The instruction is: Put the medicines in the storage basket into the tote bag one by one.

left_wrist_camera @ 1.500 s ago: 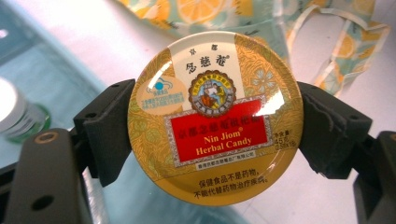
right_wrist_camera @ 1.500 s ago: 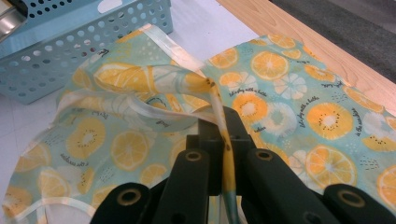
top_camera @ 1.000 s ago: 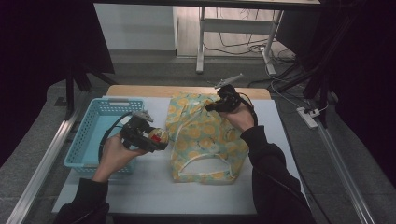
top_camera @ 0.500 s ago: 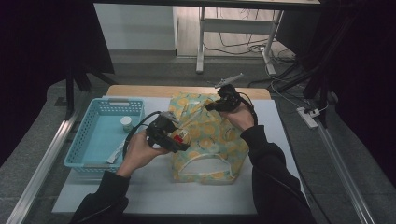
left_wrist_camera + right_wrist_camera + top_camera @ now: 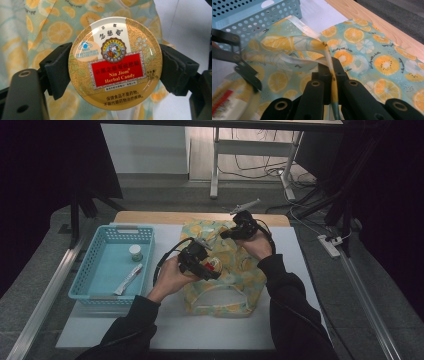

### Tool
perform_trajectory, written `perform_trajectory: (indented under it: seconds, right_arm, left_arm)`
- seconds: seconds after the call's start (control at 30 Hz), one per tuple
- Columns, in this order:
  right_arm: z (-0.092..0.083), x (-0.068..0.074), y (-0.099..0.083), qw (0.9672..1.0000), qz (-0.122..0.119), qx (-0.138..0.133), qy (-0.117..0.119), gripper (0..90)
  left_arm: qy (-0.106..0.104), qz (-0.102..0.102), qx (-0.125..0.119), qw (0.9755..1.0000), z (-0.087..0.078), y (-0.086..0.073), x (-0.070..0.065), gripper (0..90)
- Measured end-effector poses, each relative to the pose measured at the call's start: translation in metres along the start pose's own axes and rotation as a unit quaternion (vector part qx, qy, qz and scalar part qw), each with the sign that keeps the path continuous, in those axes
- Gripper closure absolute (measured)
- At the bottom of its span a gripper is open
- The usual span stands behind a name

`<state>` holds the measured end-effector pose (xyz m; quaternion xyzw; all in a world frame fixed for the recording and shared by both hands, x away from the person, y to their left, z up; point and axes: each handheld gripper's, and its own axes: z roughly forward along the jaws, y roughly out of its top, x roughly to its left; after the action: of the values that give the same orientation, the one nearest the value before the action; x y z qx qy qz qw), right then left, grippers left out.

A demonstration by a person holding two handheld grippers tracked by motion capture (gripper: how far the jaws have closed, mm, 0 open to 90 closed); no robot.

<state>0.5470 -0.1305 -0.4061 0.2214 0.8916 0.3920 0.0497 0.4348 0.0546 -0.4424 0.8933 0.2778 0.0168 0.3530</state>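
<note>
Round gold candy tin (image 5: pixel 115 63), red label reading "Nin Jiom Herbal Candy", face toward the camera in the left gripper view, clamped at its two sides between the black pads (image 5: pixel 58 68) of the left gripper (image 5: pixel 209 268); seen from the high view, tin (image 5: pixel 213 265) held above the middle of the lemon-print fabric bag (image 5: pixel 235 270), near its opened mouth. Bag lying flat on the white table (image 5: pixel 200 330), pale blue-green cloth with orange and lemon slices, its looped handle (image 5: pixel 220 299) toward the person. Right gripper (image 5: pixel 236 232) at the bag's far edge, jaws pressed together on a thin fold of the bag's rim (image 5: pixel 331 72), the fabric raised into a loop in the right gripper view. Left of the bag, well apart from it, a light blue perforated basket (image 5: pixel 90 287) holding a small white jar (image 5: pixel 135 252) and a pale sachet (image 5: pixel 129 279). Dark sleeves entering from the bottom edge of the high view.
</note>
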Motion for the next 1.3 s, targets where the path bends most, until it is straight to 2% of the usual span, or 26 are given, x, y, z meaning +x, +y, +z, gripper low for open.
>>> perform_trajectory:
  seconds: [0.13,0.5,0.77,1.0,1.13,1.3]
  right_arm:
    - [0.001,-0.001,0.0,1.0,-0.002,0.003,-0.001,89.3]
    - [0.006,-0.006,-0.002,0.9999,0.003,0.004,-0.009,89.4]
    - [0.013,-0.009,-0.003,0.9999,0.003,0.009,-0.014,89.3]
    - [0.018,-0.013,-0.005,0.9997,0.005,0.014,-0.018,89.3]
    - [0.021,-0.016,-0.007,0.9996,0.006,0.015,-0.022,89.3]
    - [0.022,-0.018,-0.009,0.9995,0.011,0.017,-0.025,89.3]
  left_arm:
    - [0.016,0.005,0.004,0.9999,0.011,0.005,0.004,20.3]
    - [0.033,0.003,0.005,0.9995,0.04,0.009,0.022,20.3]
    - [0.059,0.003,0.021,0.998,0.06,0.009,0.034,20.3]
    - [0.074,-0.008,0.022,0.997,0.074,0.007,0.046,20.3]
    - [0.073,-0.014,0.024,0.9969,0.081,0.007,0.05,20.3]
    - [0.084,-0.013,0.038,0.9957,0.091,0.008,0.053,20.2]
